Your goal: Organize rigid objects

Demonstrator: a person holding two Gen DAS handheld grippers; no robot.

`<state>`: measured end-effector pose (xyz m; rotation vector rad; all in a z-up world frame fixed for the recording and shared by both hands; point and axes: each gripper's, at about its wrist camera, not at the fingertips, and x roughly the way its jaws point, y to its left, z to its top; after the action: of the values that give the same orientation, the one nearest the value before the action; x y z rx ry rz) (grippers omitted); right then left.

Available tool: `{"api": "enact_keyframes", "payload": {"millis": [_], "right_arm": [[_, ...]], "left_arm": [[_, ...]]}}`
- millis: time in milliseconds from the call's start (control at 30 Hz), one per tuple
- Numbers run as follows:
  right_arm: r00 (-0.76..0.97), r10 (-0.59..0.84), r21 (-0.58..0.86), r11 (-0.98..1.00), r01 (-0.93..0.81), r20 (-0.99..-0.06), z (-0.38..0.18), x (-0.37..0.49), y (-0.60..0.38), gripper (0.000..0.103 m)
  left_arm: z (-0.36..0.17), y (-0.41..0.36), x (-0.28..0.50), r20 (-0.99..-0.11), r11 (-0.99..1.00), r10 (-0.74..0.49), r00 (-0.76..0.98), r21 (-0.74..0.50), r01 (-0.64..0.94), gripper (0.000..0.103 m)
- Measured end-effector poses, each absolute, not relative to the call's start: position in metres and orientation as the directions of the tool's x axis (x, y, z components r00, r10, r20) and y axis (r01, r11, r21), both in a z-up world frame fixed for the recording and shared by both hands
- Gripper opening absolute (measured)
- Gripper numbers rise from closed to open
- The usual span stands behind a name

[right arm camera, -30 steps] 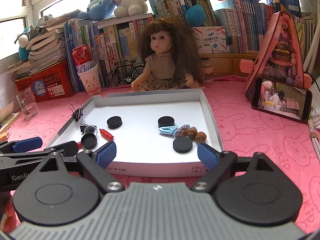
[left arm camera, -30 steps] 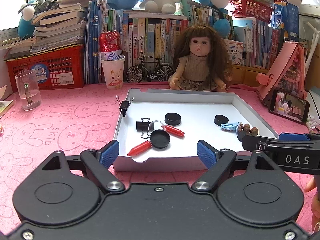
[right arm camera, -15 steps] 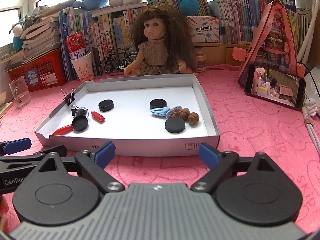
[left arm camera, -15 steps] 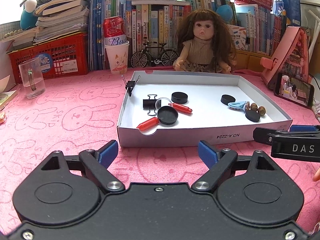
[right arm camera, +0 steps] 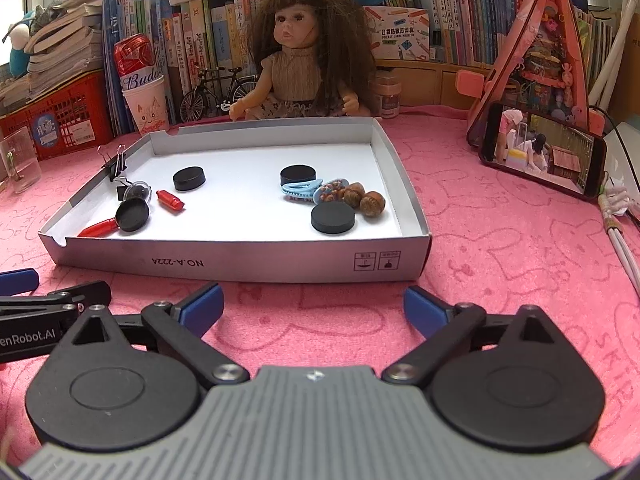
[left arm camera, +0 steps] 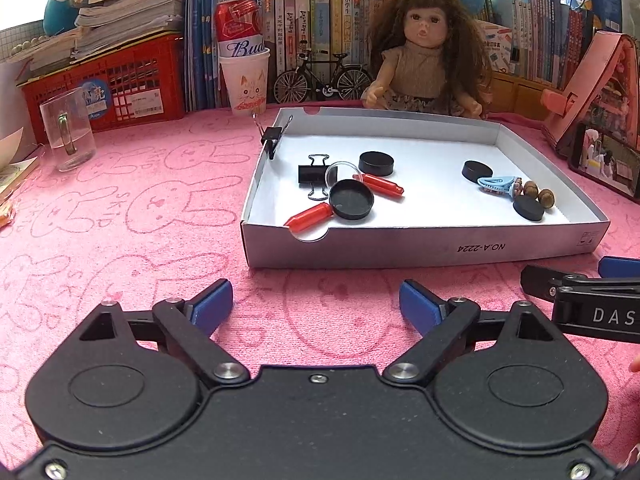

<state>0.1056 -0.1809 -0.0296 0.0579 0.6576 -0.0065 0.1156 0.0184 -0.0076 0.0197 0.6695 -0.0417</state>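
Note:
A shallow white cardboard tray (left arm camera: 420, 248) (right arm camera: 248, 264) lies on the pink cloth. In it are black discs (left arm camera: 376, 163) (right arm camera: 333, 218), a small black pan with a red handle (left arm camera: 348, 200) (right arm camera: 130, 214), a red cap piece (left arm camera: 382, 185), a black binder clip (left arm camera: 312, 175), a blue hair clip (left arm camera: 496, 184) (right arm camera: 300, 192) and brown nuts (right arm camera: 372, 201). Another binder clip (left arm camera: 273, 136) grips the tray's left wall. My left gripper (left arm camera: 316, 306) is open and empty in front of the tray. My right gripper (right arm camera: 314, 306) is open and empty beside it.
A doll (left arm camera: 424, 52) sits behind the tray before a wall of books. A glass mug (left arm camera: 68, 128), a red basket (left arm camera: 120, 80) and a paper cup with a can (left arm camera: 244, 80) stand at the back left. A phone (right arm camera: 540, 150) leans at the right.
Both grippers have drawn back from over the tray to the cloth in front of it. The tray's contents have not moved.

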Motion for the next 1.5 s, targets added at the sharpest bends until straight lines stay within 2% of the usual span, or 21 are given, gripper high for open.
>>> {"api": "enact_keyframes", "payload": {"millis": [467,1500], "right_arm": [[0.780,-0.006,0.021,0.999,0.025,-0.626,-0.0311,0.1091,-0.1754,0.103],[0.779,-0.009,0.017,1.000,0.025,-0.627,-0.0316,0.1089,-0.1744,0.103]], "left_arm": [[-0.0094,0.0194,0.1183,-0.635,0.999,-0.024,0.772,0.006,0.036,0.102],[-0.0097,0.0190,0.1189,-0.635,0.999,-0.022,0.772,0.009,0.036,0.103]]}}
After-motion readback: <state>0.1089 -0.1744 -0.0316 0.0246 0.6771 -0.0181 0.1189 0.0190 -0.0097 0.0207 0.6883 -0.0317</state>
